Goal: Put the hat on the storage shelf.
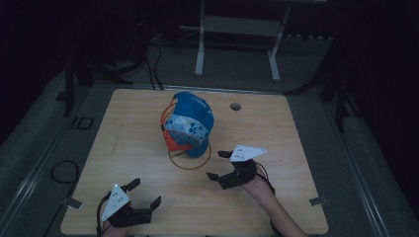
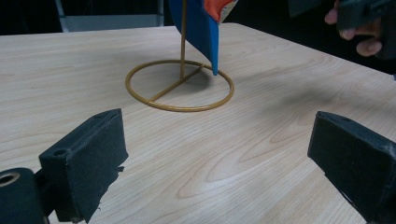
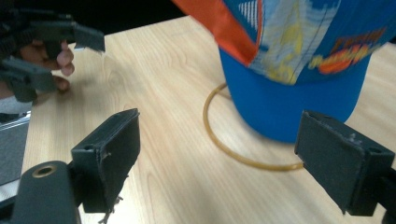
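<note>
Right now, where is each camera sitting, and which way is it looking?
High view: sits above the person's side, looking forward and down on the table; forearms enter from the bottom with the left gripper and right gripper.
Left gripper view: rides the left gripper, looking over the wood at the gold wire stand; open jaws below, the other hand top right.
Right gripper view: rides the right gripper, facing the blue cap; open jaws below.
All three views share cap and stand.
</note>
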### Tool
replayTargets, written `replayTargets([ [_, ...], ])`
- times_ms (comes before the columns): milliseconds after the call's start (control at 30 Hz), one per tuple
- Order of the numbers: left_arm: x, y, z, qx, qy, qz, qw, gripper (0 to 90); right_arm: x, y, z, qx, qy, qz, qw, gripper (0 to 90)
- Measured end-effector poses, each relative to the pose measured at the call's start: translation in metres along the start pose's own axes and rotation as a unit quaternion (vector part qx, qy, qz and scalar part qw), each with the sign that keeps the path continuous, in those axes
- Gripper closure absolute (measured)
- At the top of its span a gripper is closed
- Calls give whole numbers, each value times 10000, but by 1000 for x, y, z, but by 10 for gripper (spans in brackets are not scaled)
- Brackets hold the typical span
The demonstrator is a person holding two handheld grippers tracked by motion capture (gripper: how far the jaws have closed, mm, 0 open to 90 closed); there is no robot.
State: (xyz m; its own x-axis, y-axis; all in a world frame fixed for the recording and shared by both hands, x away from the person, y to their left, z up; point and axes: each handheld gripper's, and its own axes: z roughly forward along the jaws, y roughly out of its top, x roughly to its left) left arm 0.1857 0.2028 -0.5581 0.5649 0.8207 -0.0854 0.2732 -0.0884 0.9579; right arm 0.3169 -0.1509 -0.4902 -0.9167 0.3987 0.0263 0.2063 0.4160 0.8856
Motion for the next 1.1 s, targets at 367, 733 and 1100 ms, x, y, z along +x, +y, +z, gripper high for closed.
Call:
replayTargets([
  [367, 0, -1, 1, 20, -14, 11, 10000, 46, -4, -34, -6, 118, -46, 43, 9999, 143],
  [733, 0, -2, 3, 80, -21, 44, 10000, 46, -8, -63, -16, 354, -145, 249, 9990, 143],
  [1100, 0, -2, 3, 79, -20, 28, 10000, 46, -12, -87, -36, 391, -363, 389, 9978, 144],
])
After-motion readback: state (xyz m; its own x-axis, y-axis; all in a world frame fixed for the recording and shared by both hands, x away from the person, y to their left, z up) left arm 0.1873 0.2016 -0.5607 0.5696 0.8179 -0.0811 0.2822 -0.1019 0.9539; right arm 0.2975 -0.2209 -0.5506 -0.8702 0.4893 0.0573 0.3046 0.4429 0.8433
